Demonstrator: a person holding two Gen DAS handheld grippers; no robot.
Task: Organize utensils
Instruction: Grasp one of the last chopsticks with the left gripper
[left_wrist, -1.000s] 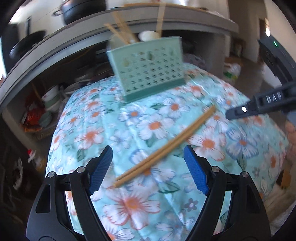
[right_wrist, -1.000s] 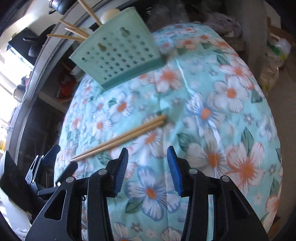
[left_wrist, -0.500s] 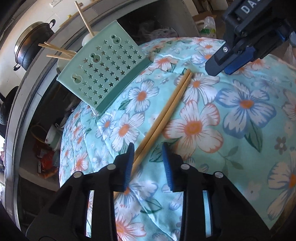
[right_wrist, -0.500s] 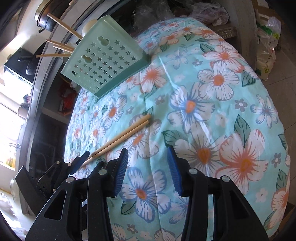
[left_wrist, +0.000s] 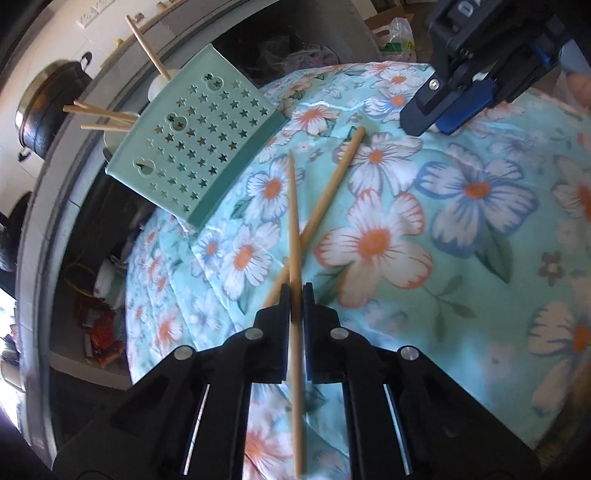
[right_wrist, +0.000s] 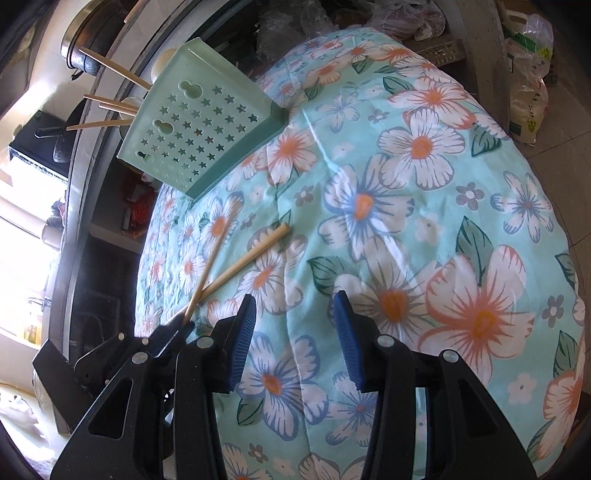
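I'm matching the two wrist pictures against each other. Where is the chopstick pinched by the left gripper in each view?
Left wrist: the held chopstick runs up the centre, between the left gripper fingers.
Right wrist: it slants at lower left.
Shared landmark: the green utensil holder at upper left.

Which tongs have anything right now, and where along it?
The left tongs are shut on one chopstick, gripping near its middle. The other chopstick lies on the cloth. The right tongs are open and hold nothing.
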